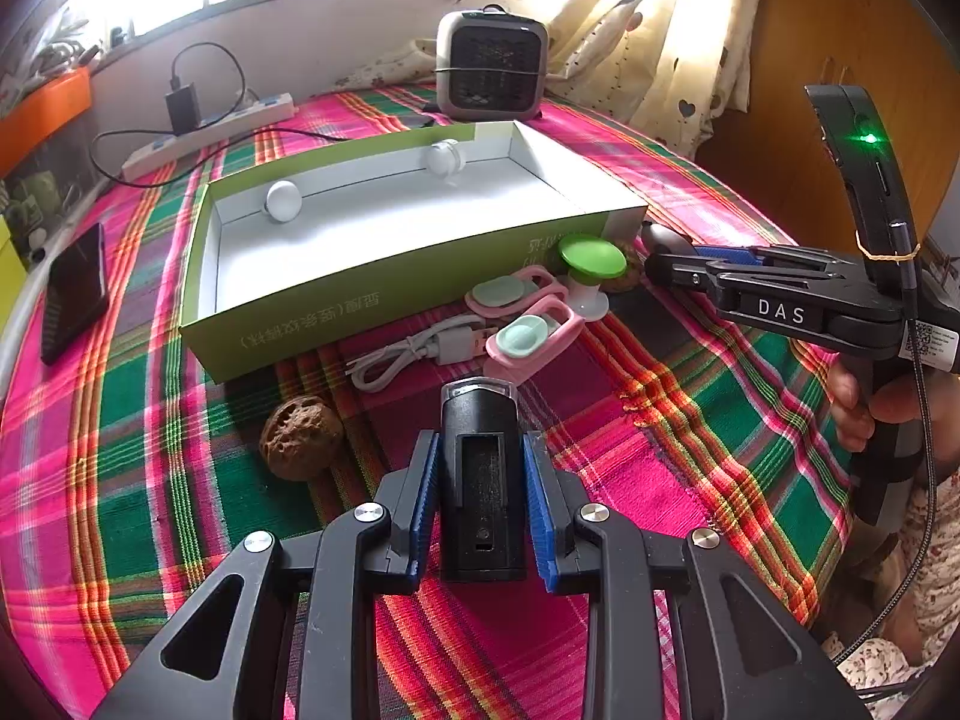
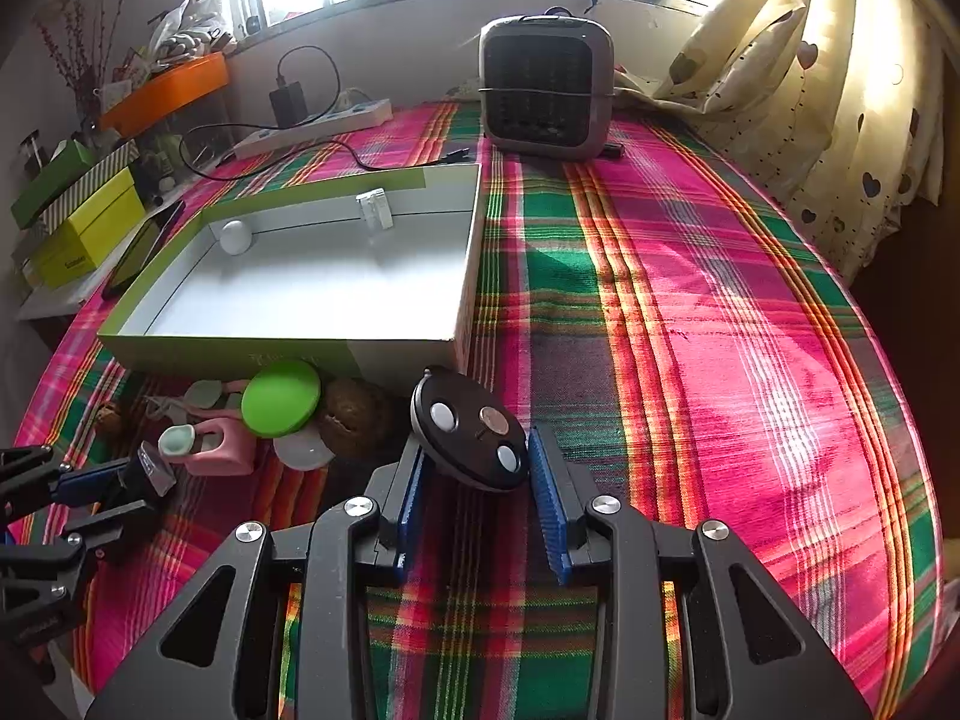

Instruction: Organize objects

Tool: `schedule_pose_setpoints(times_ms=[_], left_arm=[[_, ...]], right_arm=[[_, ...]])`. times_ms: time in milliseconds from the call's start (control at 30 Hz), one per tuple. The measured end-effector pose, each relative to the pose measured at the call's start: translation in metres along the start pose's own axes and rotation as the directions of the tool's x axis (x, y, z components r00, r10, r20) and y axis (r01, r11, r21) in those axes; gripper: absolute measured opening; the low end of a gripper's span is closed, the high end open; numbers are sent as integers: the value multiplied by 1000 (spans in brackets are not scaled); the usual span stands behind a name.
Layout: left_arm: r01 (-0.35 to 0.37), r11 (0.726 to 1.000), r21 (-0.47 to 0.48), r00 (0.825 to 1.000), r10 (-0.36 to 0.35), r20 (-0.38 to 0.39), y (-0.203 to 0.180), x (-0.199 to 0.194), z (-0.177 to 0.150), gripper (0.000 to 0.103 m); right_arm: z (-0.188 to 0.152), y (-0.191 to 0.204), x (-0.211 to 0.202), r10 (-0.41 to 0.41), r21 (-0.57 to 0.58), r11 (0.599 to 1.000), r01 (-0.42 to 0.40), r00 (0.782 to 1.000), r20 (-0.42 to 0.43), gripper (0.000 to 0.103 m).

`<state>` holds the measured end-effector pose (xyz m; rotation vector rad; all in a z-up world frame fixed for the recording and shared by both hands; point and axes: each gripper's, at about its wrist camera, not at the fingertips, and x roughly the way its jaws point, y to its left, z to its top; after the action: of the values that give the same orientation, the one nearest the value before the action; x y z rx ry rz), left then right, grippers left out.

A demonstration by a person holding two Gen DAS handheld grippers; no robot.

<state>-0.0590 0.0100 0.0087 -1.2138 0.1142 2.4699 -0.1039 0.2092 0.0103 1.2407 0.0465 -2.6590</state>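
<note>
left tongs (image 1: 480, 495) closed on a black lighter-like block (image 1: 478, 480), blue pads against both its sides, the block standing up out of the grip. right tongs (image 2: 477, 477) closed on a black round disc (image 2: 471, 429) with pale buttons, held tilted by its edges. both just above the plaid tabletop (image 2: 690, 312). just beyond the left tongs: a walnut (image 1: 300, 437), a coiled white cable (image 1: 414, 351), pink clips (image 1: 531, 330), a green-topped white knob (image 1: 591, 267), all loose against the near wall of the green box (image 1: 372, 294). the box lies open, white inside, with a white ball (image 1: 283, 199) and a clear small piece (image 1: 446, 159) against its far wall. farther back: a small heater (image 2: 546, 87), a power strip (image 1: 210, 135), a phone (image 1: 75, 294) left of the box. judged step: carry both held pieces over the near wall and set them on the bare floor of the box. lift clear of the wall first; keep the disc's thin-edge grip level so it won't slip; lower before letting go, away from the ball so it won't roll.
</note>
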Motion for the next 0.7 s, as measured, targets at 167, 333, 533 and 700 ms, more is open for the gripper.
schedule_pose_setpoints(times_ms=[167,333,533,700], left_arm=[[-3,1000,1,1000,3,0,0,0,0,25],[-10,1000,-1,1000,10,2,0,0,0,25],[-10,1000,0,1000,10,1,-1,-1,-1,25],[-9,1000,-1,1000,9,3,-1,-1,-2,25]], right_arm=[[-1,1,-1,-1,1,1000,1,1000,1,34],[-1,0,-2,-2,0,1000,2,1000,2,34],[-1,1,-4,-3,0,1000,3,1000,5,34],[-2,1,-7,-5,-4,1000,5,1000,12,34]])
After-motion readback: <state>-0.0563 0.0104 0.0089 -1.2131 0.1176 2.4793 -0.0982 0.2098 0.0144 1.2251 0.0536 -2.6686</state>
